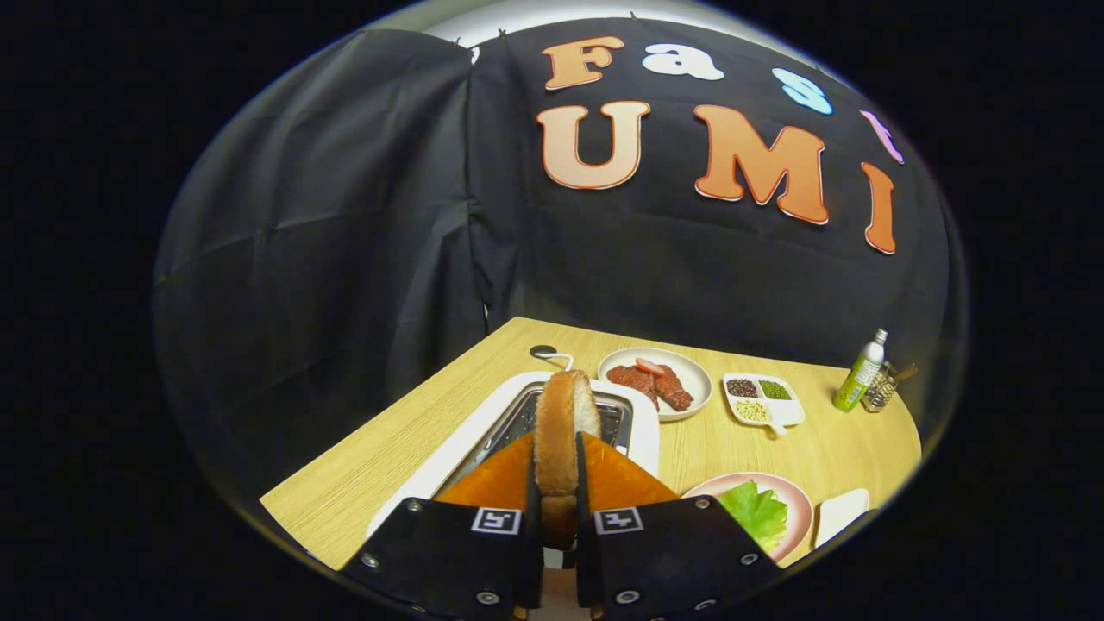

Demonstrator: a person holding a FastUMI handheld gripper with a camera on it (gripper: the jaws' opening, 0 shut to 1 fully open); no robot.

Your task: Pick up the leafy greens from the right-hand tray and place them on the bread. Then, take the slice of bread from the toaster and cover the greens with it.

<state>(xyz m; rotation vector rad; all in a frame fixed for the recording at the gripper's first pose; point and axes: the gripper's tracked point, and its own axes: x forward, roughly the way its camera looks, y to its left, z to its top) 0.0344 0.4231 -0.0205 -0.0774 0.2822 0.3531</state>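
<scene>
My gripper (559,466) is shut on a slice of bread (562,423), held upright on edge between both fingers. The slice hangs just above the white toaster (448,448), over its metal slot (517,418). To the right of the fingers a pink plate (798,509) carries a leaf of green lettuce (757,511). Whether bread lies under the leaf I cannot tell.
Beyond the toaster stands a white plate of sliced meat (655,379). Right of it are a small divided dish of beans (761,398), a green bottle (859,373) and a wire holder (887,388). A white tray edge (841,513) shows beside the pink plate. The wooden table (379,466) ends close on the left.
</scene>
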